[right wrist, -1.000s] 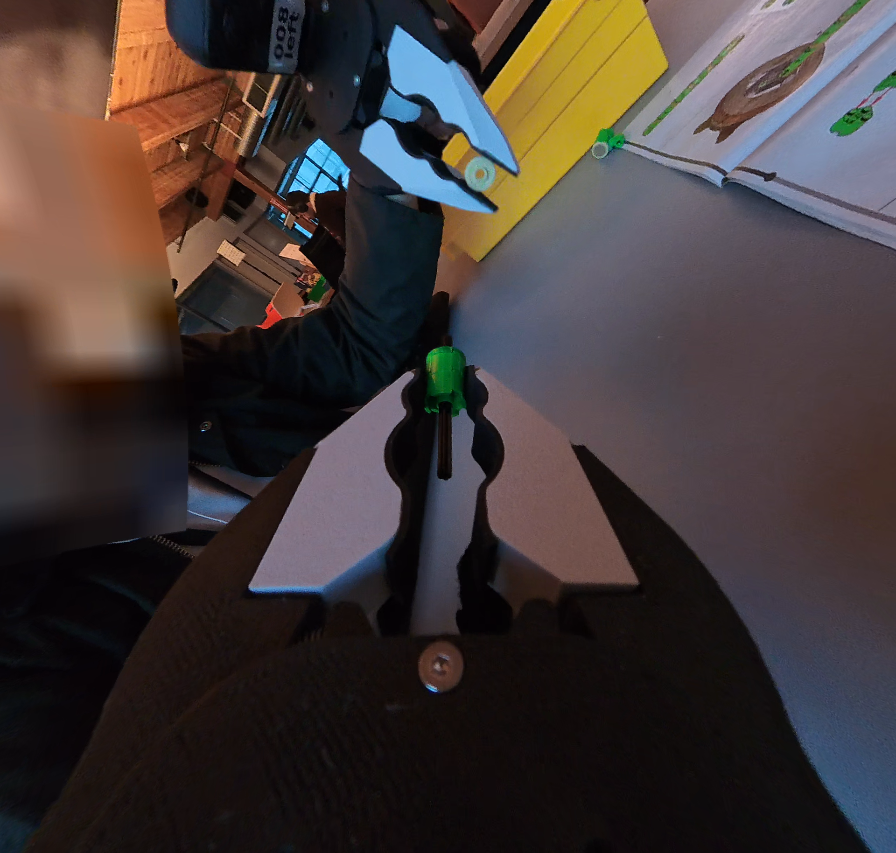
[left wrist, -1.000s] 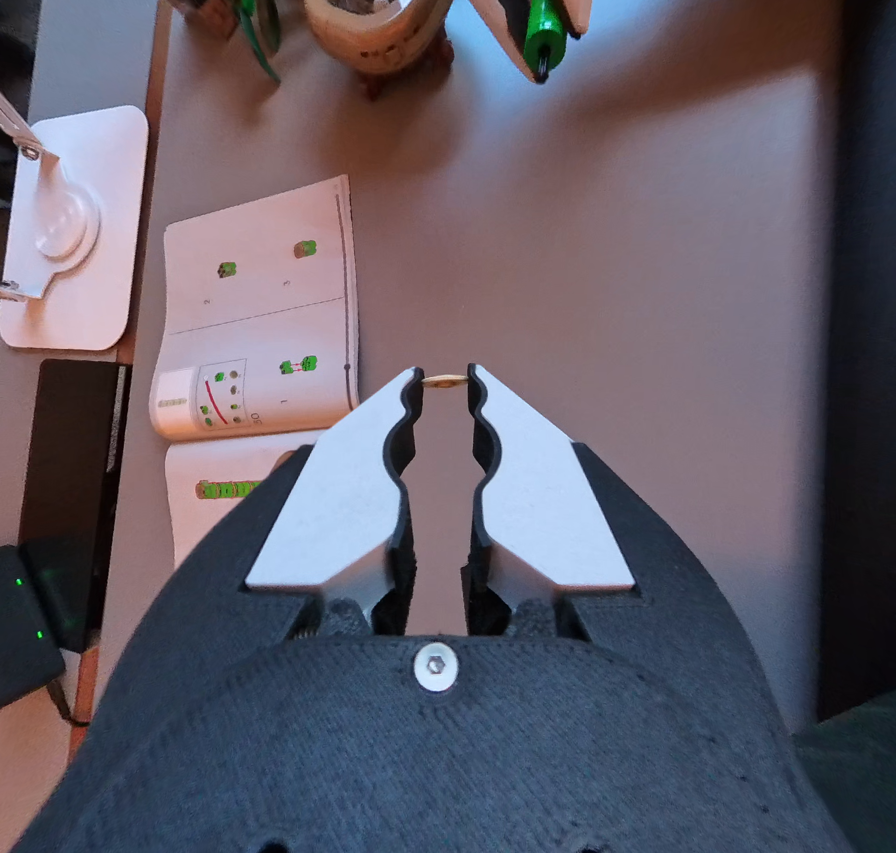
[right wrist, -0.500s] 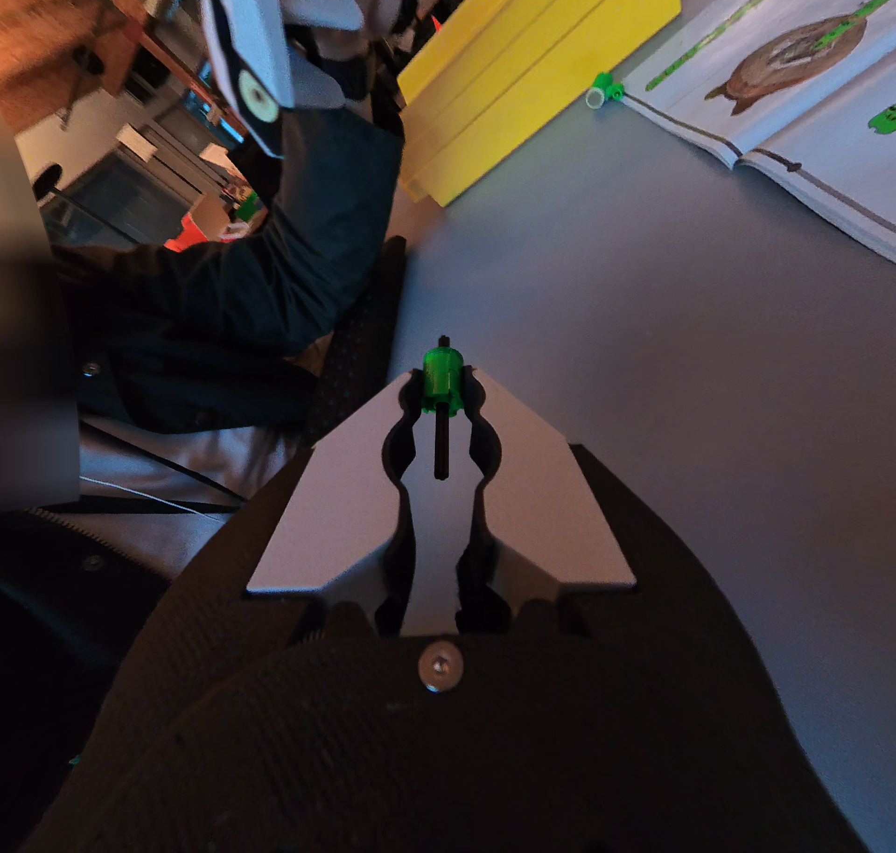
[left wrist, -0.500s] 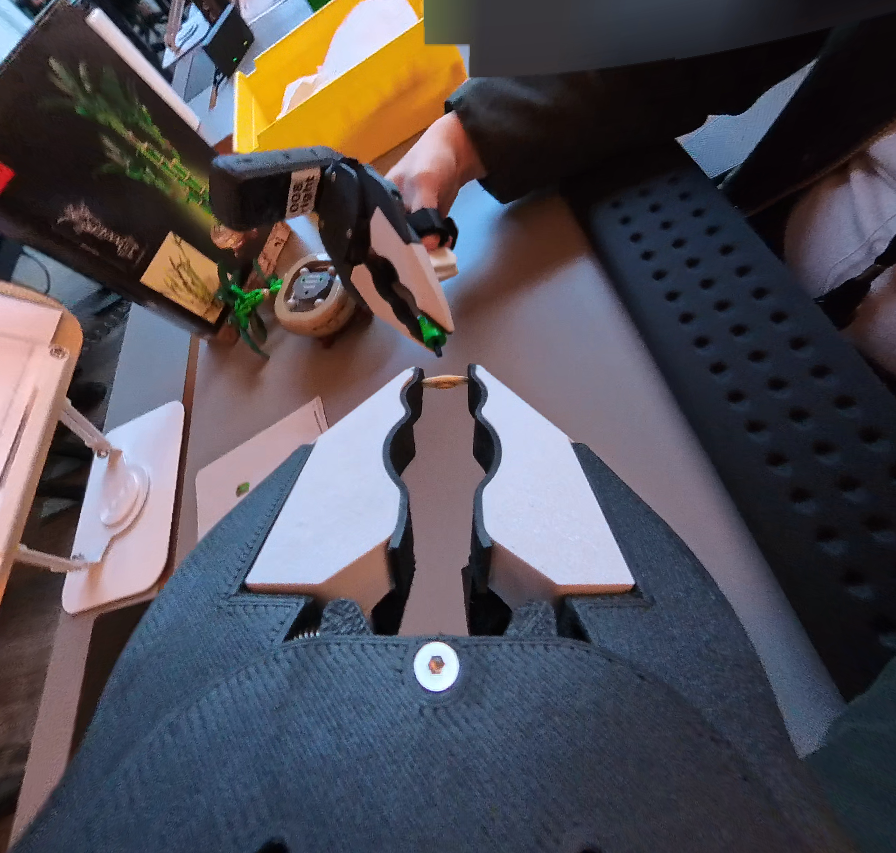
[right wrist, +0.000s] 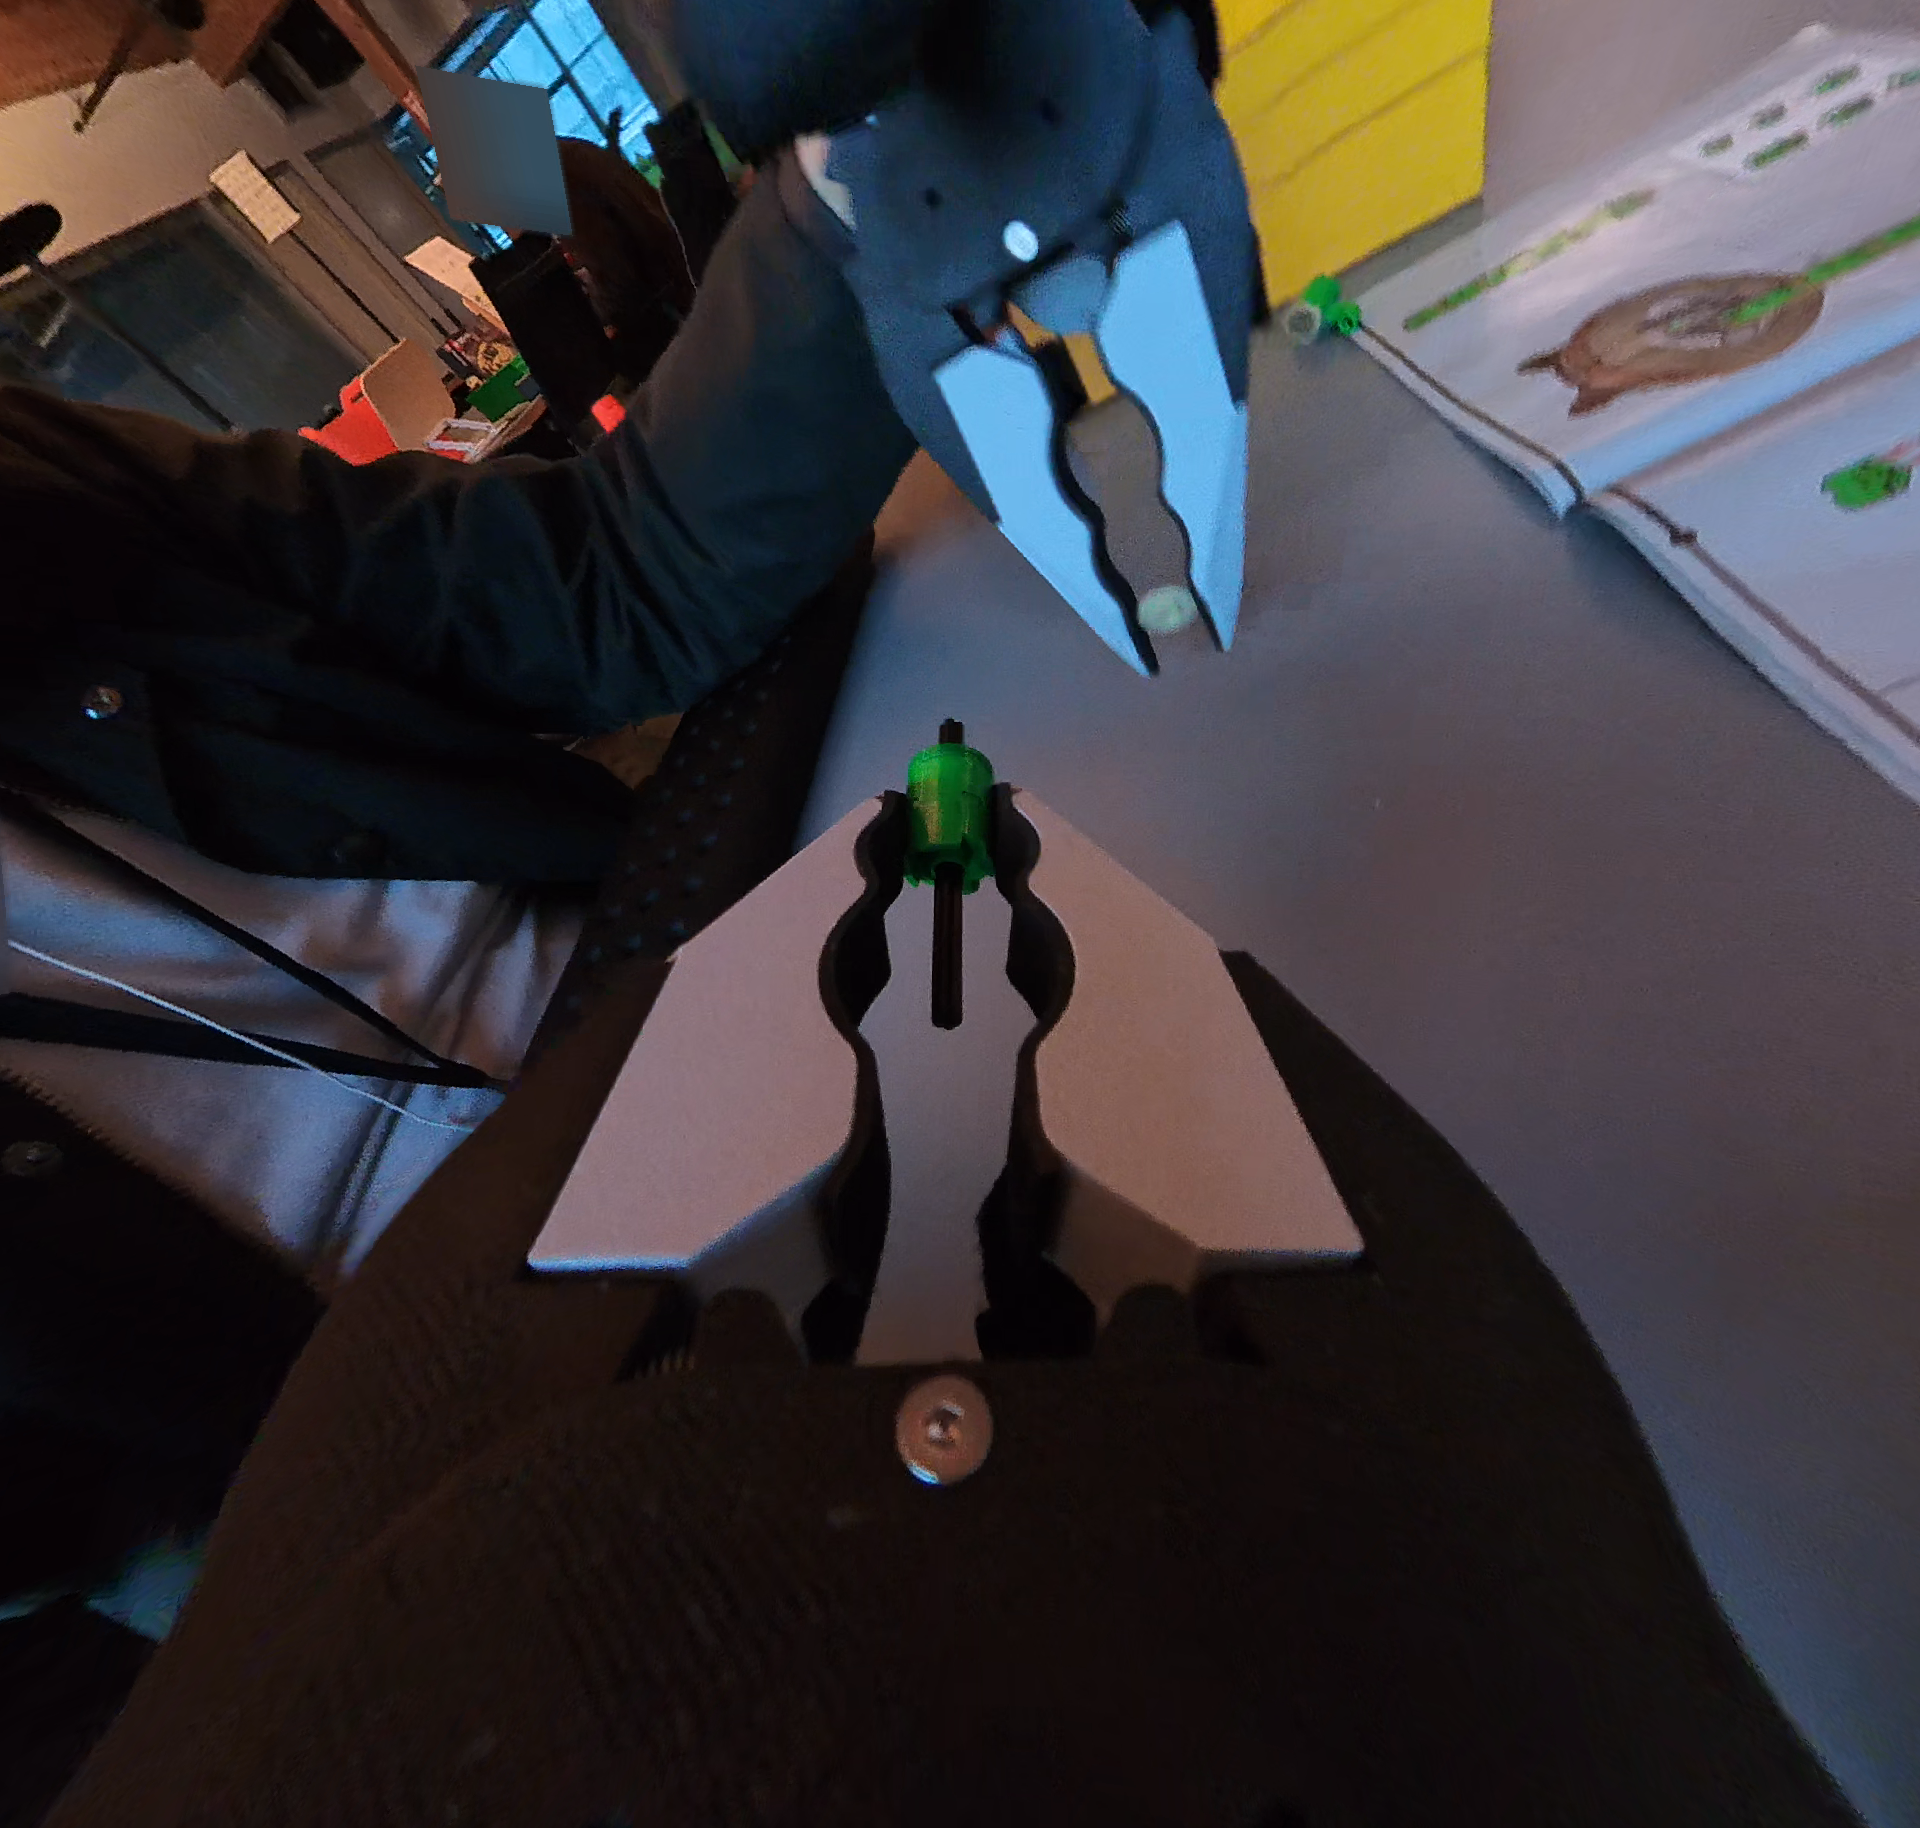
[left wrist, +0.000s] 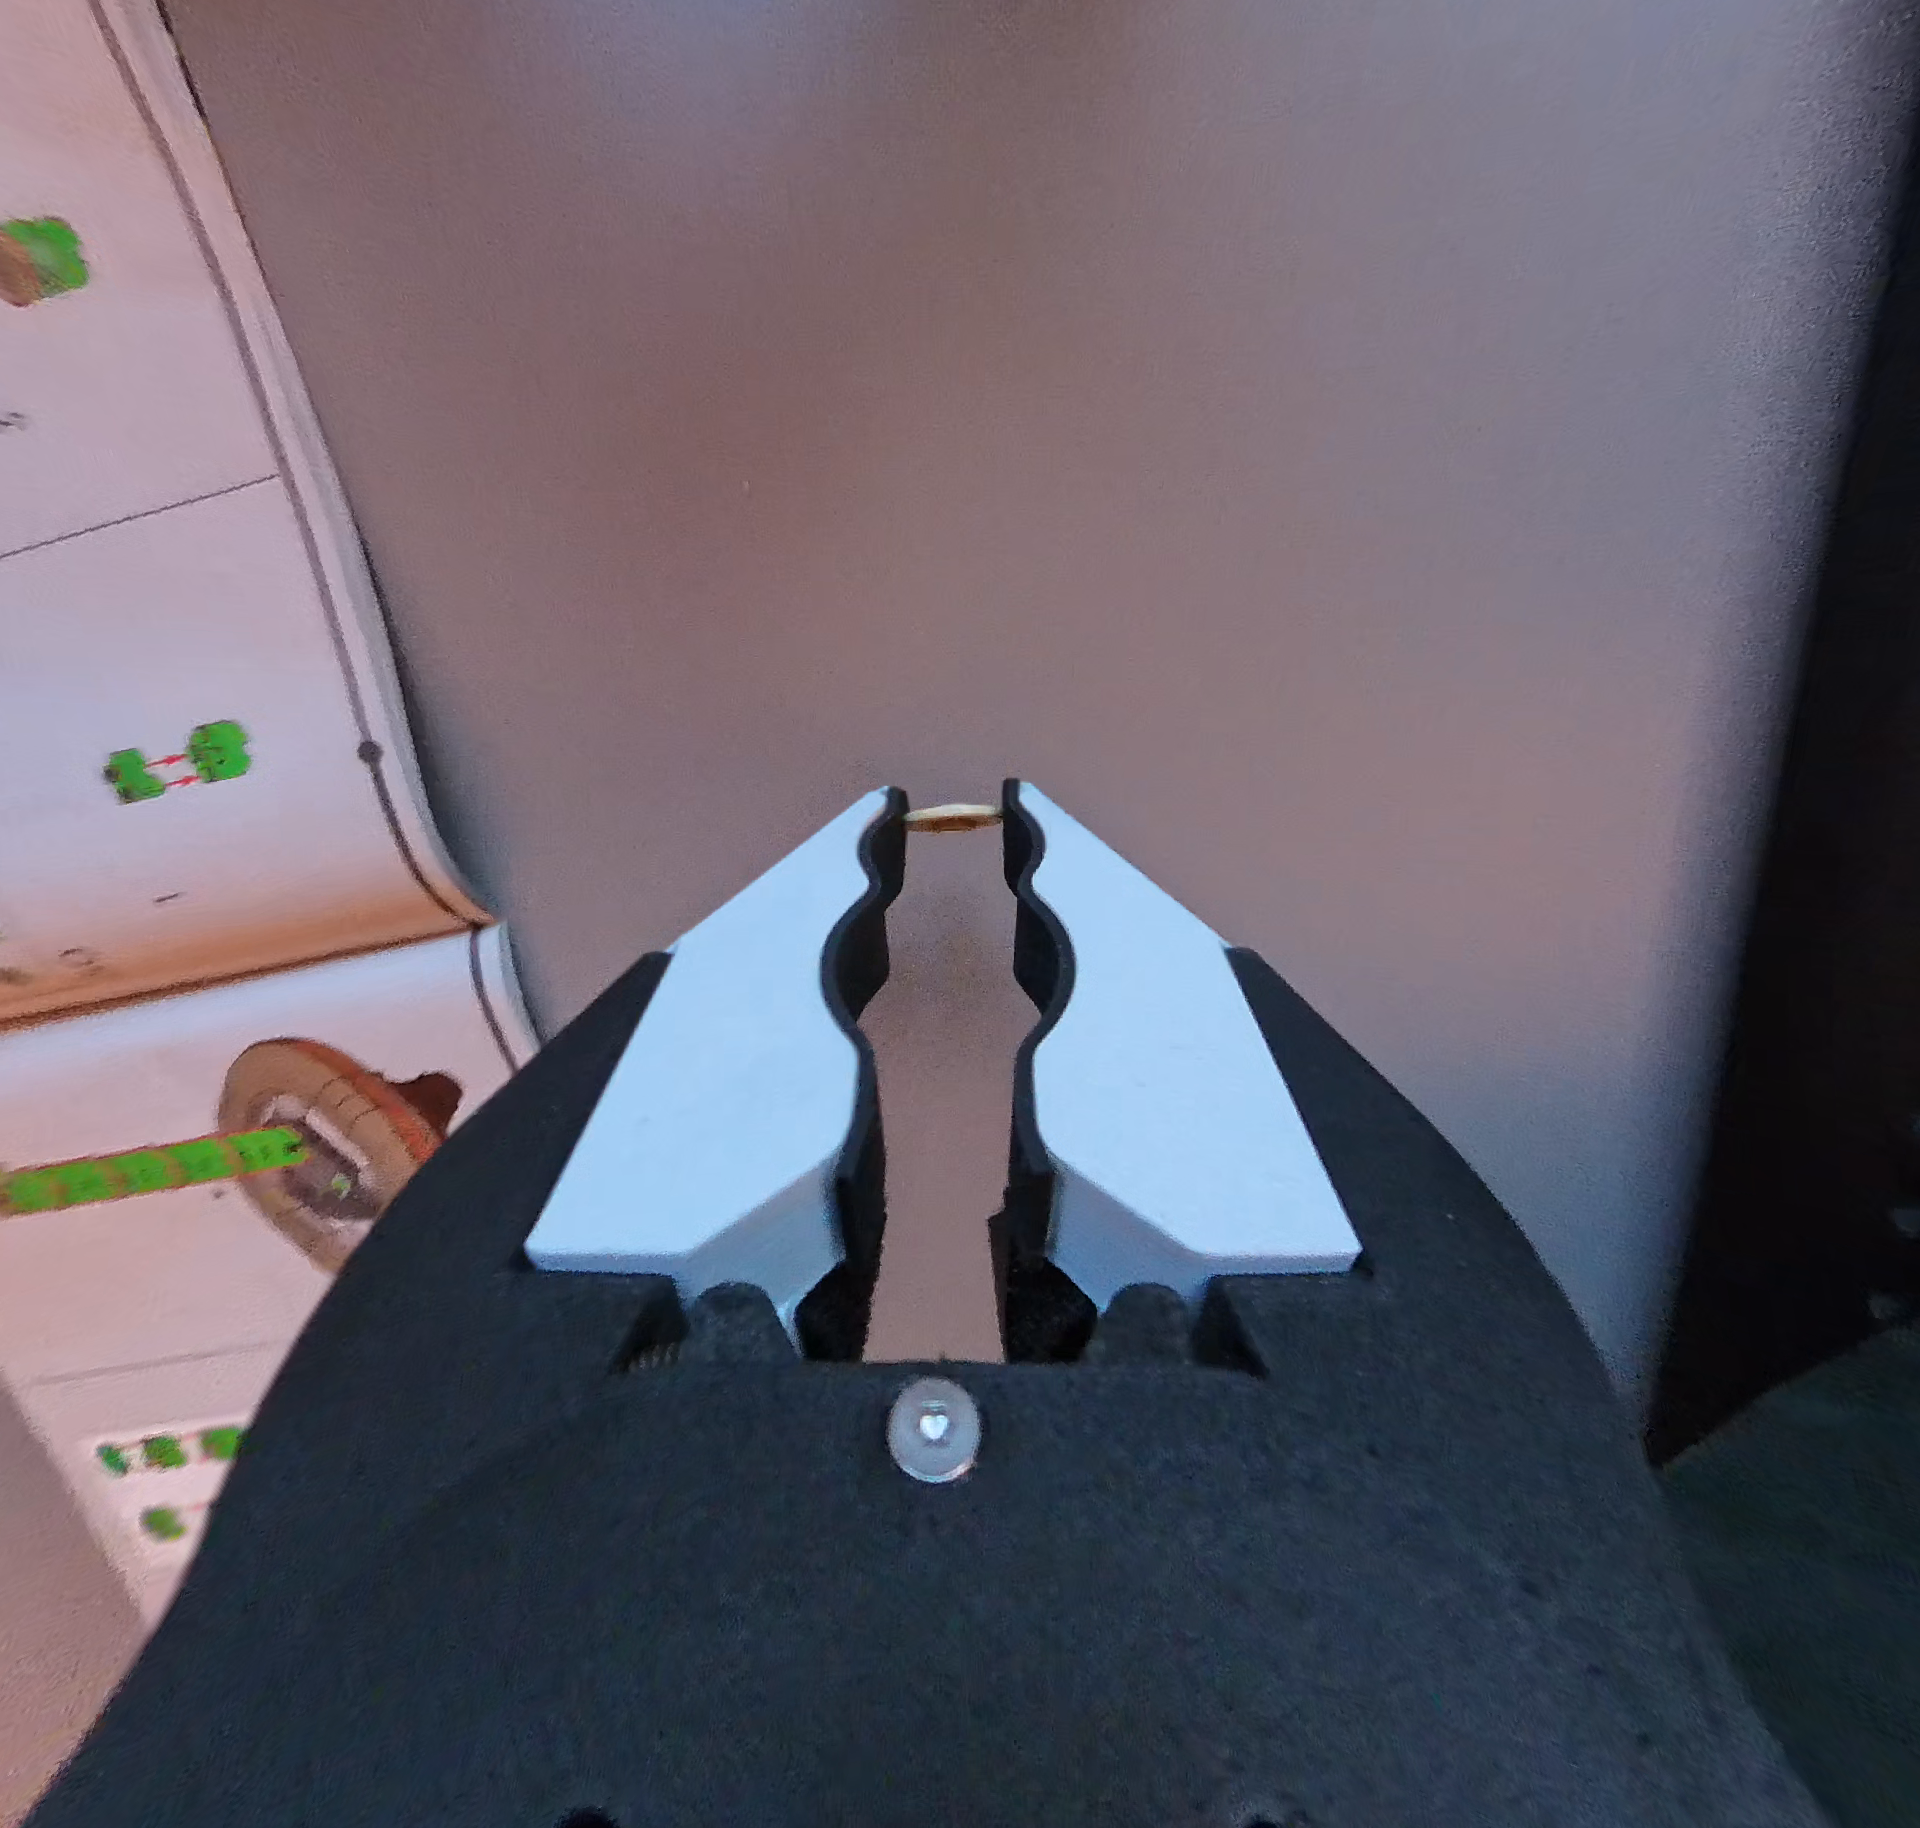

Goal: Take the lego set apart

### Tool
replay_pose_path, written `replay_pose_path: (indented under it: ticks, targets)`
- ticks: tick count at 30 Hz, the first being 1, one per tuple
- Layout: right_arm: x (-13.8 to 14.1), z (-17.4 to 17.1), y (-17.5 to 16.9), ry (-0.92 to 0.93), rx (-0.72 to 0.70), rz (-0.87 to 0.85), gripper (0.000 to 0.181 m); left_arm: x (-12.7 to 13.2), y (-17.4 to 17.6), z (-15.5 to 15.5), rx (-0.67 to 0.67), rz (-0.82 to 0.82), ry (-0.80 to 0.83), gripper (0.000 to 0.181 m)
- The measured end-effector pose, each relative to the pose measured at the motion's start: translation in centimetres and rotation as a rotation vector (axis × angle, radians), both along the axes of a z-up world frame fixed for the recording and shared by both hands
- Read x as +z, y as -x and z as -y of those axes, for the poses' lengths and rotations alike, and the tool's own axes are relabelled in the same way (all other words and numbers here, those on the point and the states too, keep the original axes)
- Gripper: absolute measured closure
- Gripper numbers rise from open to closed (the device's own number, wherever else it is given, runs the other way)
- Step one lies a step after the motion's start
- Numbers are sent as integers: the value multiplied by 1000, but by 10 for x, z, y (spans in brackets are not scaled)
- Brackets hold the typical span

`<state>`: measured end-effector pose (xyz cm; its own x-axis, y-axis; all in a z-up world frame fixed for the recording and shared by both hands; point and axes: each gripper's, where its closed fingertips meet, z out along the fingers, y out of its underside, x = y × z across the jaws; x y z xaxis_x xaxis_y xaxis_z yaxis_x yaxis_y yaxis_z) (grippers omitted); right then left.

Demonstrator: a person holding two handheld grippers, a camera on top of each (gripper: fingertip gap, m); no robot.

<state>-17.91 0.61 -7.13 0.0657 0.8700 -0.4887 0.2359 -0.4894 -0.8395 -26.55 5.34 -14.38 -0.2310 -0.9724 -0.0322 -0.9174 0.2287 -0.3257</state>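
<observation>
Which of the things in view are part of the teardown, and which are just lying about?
In the job:
- left gripper holding the tan round piece
- right gripper holding the green piece on a black axle

Lying about:
- instruction booklet
- yellow bin
- small green piece by booklet

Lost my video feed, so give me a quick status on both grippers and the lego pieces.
Left gripper shut on small tan round piece, above bare table. Right gripper shut on green cylinder piece with black axle. Nothing in the way.

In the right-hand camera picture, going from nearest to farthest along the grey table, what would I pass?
Green peg piece in the near jaws → small pale round piece in the other jaws → loose green piece → yellow bin.
</observation>
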Motion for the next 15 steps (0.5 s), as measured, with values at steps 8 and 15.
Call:
replay_pose_path:
  ticks: [8,15]
  targets:
    - [19,1,0,-303,-24,-61,166,4,-10,-9,72,75,25,127]
    - [16,-6,2,-507,-80,25,166,69,-47,19,9,401,143,123]
